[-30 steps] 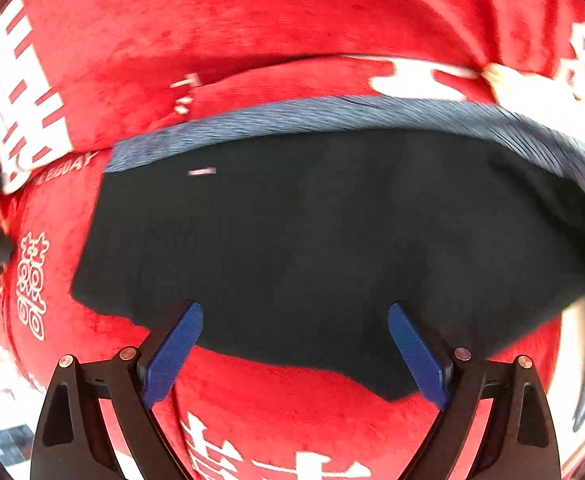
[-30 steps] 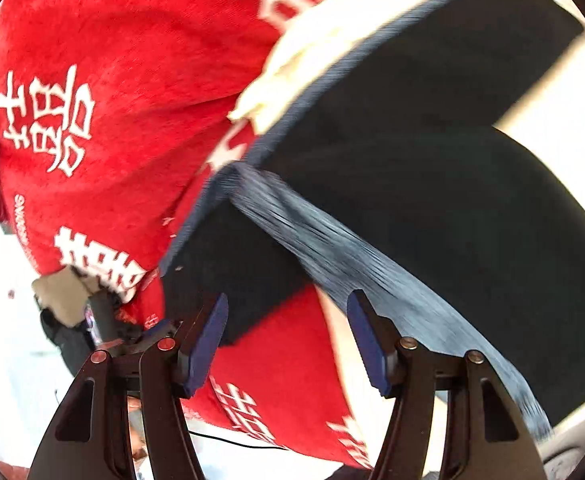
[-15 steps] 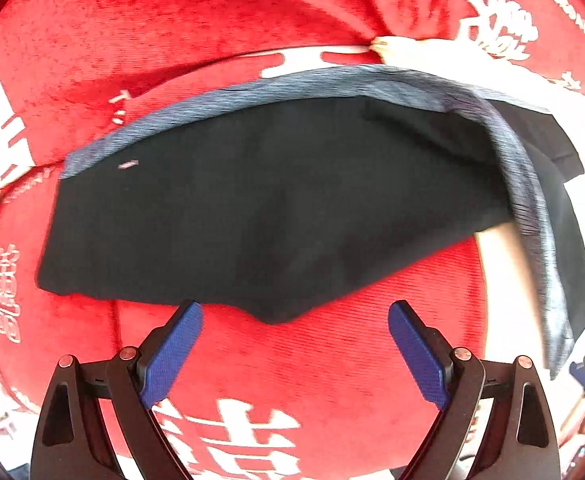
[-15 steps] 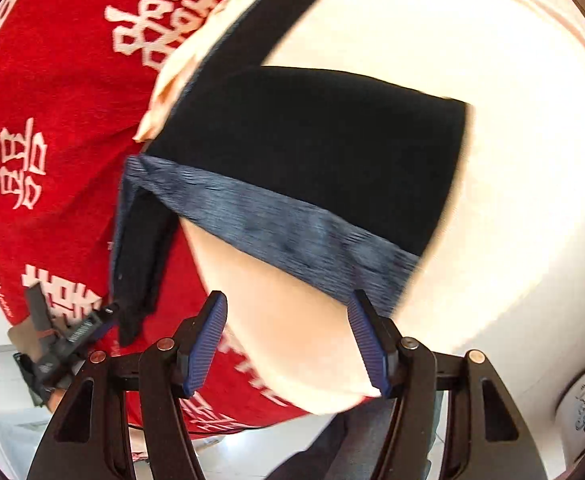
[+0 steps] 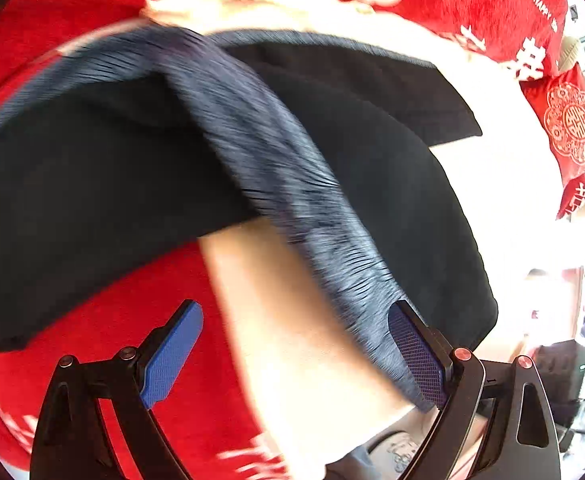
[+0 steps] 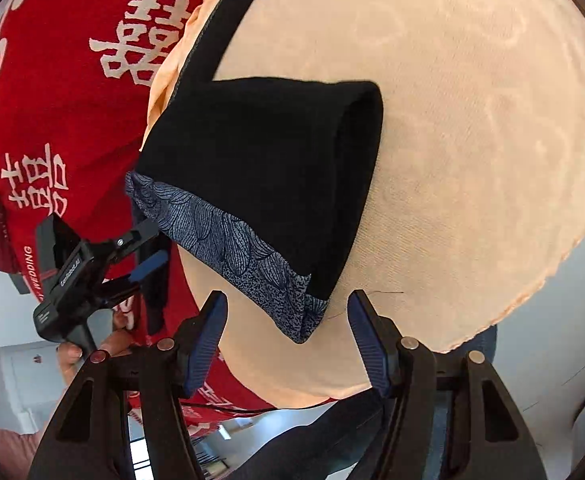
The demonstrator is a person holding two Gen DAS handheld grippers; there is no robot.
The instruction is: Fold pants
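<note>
The black pants [image 6: 260,160] are lying folded on the cream cushion [image 6: 472,140]; both the left gripper [image 5: 292,356] and right gripper [image 6: 288,340] are hanging spread, empty; the near patterned waistband [image 6: 232,248] risks snagging and unfolding.

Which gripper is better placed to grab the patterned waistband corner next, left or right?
Probably the right gripper. Its open jaws sit on either side of the patterned waistband corner of the black pants, close in front. The left gripper is off at the band's far end.
</note>
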